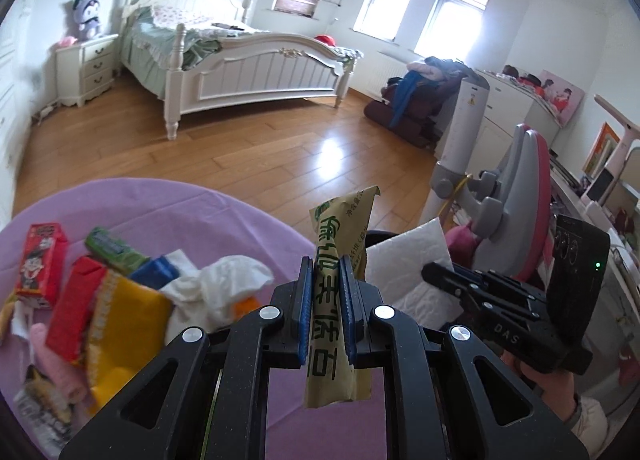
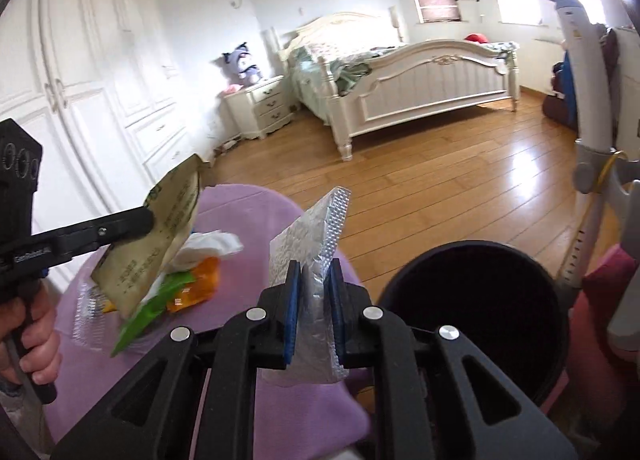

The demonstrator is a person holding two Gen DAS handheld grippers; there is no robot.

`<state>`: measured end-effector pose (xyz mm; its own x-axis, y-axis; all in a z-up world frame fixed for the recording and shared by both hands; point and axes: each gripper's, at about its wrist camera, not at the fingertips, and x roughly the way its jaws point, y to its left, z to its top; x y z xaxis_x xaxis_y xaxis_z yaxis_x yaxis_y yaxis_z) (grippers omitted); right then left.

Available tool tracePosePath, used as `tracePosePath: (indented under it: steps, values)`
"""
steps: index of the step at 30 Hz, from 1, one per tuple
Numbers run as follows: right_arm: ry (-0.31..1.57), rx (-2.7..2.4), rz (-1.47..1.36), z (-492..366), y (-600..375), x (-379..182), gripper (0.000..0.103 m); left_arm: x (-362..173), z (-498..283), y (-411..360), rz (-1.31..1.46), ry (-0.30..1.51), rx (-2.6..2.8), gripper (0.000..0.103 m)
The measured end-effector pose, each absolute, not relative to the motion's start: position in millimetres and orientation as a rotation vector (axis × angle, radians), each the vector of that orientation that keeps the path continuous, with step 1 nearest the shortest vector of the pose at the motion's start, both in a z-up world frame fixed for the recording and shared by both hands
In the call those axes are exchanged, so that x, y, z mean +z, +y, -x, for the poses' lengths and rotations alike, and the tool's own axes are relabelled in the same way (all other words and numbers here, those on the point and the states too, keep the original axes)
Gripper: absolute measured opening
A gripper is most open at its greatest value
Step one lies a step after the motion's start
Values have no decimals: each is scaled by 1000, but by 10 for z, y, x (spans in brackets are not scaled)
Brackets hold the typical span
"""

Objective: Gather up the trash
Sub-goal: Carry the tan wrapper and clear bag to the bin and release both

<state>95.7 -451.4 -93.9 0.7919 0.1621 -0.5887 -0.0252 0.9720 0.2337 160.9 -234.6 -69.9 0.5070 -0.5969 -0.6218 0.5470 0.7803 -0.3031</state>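
The left gripper point(image 1: 326, 292) tilts downward over the purple table point(image 1: 168, 204), its blue pads pinching a tan packet point(image 1: 336, 300) across the middle. The packet stands nearly upright, long axis running along the fingers, torn top pointing away and bottom end hanging below the jaws.

The right gripper point(image 2: 316, 296), angled down likewise, is clamped on a silver wrapper point(image 2: 316, 244); its jaws have just been closing. The wrapper stands on edge, its long axis leaning up and away.

Left of the left gripper lies a heap of wrappers point(image 1: 100, 292) and tissue point(image 1: 224, 280). Right of the right gripper, close by, is the black bin point(image 2: 476, 300), mouth open.
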Motion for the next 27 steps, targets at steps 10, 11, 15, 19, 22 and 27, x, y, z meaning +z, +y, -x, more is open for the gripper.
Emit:
tracePosePath:
  steps: [10, 11, 15, 19, 22, 27]
  values:
    - [736, -85, -245, -1153, -5287, -1458, 15, -1279, -1920, -3642, 61, 907, -825, 14]
    - [748, -92, -252, -1165, -5338, -1514, 15, -1345, -1934, -3758, 49, 919, -830, 14]
    - [785, -107, -278, -1123, -5527, -1669, 15, -1565, -1970, -4062, 25, 974, -844, 14]
    - [801, -114, -295, -1068, -5567, -1726, 15, -1658, -1985, -4189, 19, 998, -834, 14]
    - [811, -120, -304, -1035, -5590, -1731, 15, -1677, -1992, -4251, 1, 1001, -831, 14]
    - [801, -150, -340, -950, -5640, -1671, 35, -1579, -1938, -4225, -51, 954, -761, 89]
